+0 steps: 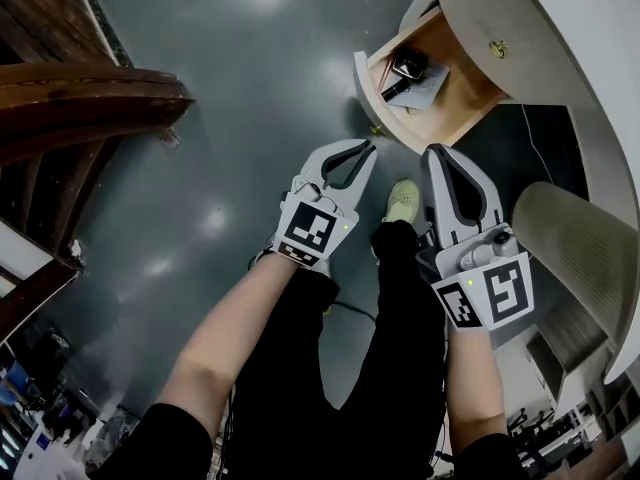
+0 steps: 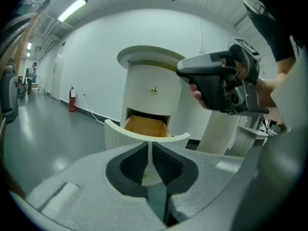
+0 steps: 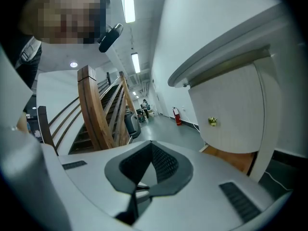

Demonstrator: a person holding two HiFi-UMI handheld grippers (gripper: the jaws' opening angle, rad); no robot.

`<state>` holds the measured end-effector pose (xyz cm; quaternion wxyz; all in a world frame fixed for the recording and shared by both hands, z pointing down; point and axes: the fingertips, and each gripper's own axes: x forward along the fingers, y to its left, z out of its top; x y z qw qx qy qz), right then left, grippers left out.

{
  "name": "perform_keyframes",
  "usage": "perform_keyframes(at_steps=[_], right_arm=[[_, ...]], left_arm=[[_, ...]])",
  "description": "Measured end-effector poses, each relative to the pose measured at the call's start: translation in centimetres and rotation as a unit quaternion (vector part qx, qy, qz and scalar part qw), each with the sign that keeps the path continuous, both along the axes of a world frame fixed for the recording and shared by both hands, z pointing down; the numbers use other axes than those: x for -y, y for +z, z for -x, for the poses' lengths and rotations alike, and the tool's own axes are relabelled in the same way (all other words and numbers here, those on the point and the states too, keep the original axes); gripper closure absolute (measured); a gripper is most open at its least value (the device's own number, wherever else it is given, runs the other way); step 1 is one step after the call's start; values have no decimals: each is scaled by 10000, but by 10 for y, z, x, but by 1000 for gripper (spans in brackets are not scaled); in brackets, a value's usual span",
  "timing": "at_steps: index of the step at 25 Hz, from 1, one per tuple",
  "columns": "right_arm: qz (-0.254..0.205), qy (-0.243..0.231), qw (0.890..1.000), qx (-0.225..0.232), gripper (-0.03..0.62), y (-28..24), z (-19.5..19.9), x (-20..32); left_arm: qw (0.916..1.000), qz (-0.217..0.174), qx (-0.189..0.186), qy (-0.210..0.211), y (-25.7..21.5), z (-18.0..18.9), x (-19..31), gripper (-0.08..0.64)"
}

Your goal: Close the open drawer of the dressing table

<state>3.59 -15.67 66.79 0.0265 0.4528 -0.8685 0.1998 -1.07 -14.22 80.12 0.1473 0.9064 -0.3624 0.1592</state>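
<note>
Both jaws closed, empty; drawer (image 1: 470, 88) open, just ahead of L gripper (image 1: 370, 148).

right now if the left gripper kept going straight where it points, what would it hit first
Most likely the curved white front of the open drawer, straight ahead of the shut left gripper; how far off is unclear.

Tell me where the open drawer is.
In the head view, the open drawer juts from the white dressing table at upper right, just beyond the tips of the left hand-held gripper and right hand-held gripper.
</note>
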Motion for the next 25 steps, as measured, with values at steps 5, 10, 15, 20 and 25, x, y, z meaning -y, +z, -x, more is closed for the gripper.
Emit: perform_keyframes(at_steps=[5,10,15,20,25], right_arm=[[6,-37,10000,30,577,22,0,5],[-8,-110,9999,29,577,29,-1,9],[12,-120,9999,11,577,35,-4,11],[51,-108,9999,-3,577,36,-5,15],[109,-55,9999,-29,577,38,-10,18]], left_arm=[[9998,119,146,-22,52,-1,8,494],[9993,265,258,-26,91,-6,13,461],[9985,373,394,-7,118,-12,14,459],[9978,497,424,87,129,-18,18,454],[9977,587,335,91,128,-22,24,454]])
